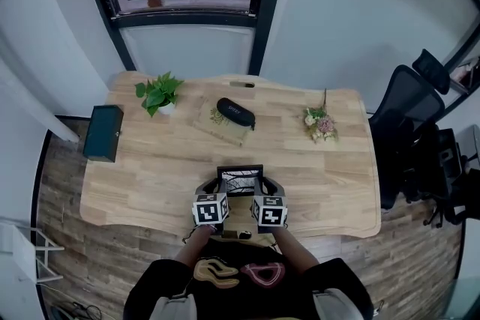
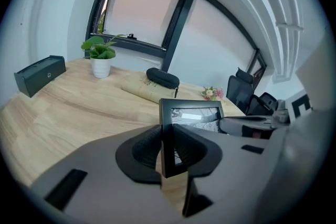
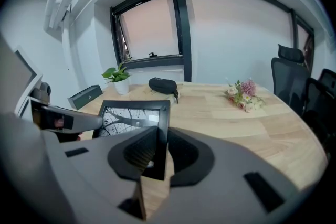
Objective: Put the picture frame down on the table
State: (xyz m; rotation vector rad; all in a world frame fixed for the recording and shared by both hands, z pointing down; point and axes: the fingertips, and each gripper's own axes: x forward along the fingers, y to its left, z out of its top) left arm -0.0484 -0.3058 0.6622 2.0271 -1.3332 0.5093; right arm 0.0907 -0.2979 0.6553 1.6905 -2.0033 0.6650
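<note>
A black picture frame [image 1: 240, 180] with a black-and-white branch print is held between my two grippers over the near edge of the wooden table [image 1: 150, 161]. My left gripper [image 2: 168, 152] is shut on the frame's left side bar [image 2: 167, 139]. My right gripper [image 3: 157, 152] is shut on its right side bar [image 3: 159, 136]. The frame [image 3: 128, 119] tilts back with its glass facing up. In the head view both marker cubes sit side by side, left gripper [image 1: 216, 187] and right gripper [image 1: 262, 187] on either edge. Whether the frame's lower edge touches the table is hidden.
A potted plant [image 1: 160, 94] stands at the back left and a dark green box [image 1: 103, 133] at the left edge. A black case [image 1: 235, 112] lies on a booklet [image 1: 221, 124] mid-table. A small flower bunch [image 1: 321, 124] lies at the right. Office chairs [image 1: 420, 139] stand beyond the table's right end.
</note>
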